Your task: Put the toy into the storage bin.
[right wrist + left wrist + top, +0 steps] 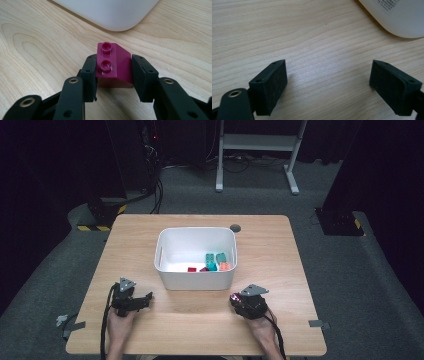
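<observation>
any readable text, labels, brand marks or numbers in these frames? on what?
White bin: a printed label near the top edge of the left gripper view, several lines of small dark print, too small and blurred to read.
Magenta brick between the right gripper's jaws: no readable marking on its studs.
Yellow-black hazard stripes on the floor stand base: a pattern, no words.
Nothing else bears text.

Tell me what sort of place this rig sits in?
Probably a lab or recording studio, not a home: a lone wooden table on grey carpet, dark surroundings with cables along the floor, a white equipment stand behind, and hazard-striped bases beside it.
</observation>
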A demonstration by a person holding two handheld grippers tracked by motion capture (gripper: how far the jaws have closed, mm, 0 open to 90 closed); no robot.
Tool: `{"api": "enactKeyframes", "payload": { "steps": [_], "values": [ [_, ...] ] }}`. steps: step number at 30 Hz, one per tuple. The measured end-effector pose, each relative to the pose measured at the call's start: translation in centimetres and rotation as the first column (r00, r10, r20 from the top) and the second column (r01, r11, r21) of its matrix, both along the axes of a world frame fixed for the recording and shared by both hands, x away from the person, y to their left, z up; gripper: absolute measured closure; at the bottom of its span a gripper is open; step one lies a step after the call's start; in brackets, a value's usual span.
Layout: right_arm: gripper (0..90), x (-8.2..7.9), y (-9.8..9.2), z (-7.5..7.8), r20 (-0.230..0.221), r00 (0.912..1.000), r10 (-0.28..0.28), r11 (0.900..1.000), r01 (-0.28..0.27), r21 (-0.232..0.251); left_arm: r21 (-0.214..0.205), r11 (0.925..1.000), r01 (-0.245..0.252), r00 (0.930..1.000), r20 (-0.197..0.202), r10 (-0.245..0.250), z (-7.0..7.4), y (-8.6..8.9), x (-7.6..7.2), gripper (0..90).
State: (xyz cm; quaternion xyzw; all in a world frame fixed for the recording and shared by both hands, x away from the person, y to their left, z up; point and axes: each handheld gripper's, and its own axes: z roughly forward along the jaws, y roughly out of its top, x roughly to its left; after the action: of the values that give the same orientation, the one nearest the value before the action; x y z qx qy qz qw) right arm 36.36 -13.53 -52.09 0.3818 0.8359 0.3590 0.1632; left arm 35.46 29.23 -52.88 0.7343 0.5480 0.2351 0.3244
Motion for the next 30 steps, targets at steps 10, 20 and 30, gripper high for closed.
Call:
{"api": "enactKeyframes", "payload": {
  "steps": [10,20,30],
  "values": [
    [58.8,0.0,-0.3,0.1,-0.005,1.0,0.003,0.9996,-0.003,0.027,0.0,1.0,0.0,1.0,0.0,0.0,0.0,0.0,0.0,14.6],
    [58.8,0.0,-1.3,1.1,0.002,1.0,-0.007,0.9972,0.006,0.075,0.0,1.0,0.0,1.0,0.0,0.0,0.0,0.0,0.0,14.6],
    [58.8,0.1,-1.4,2.2,0.012,0.9999,0.003,0.9942,-0.005,0.108,0.0,1.0,0.0,1.0,0.0,0.0,0.0,0.0,0.0,14.6]
  ]
}}
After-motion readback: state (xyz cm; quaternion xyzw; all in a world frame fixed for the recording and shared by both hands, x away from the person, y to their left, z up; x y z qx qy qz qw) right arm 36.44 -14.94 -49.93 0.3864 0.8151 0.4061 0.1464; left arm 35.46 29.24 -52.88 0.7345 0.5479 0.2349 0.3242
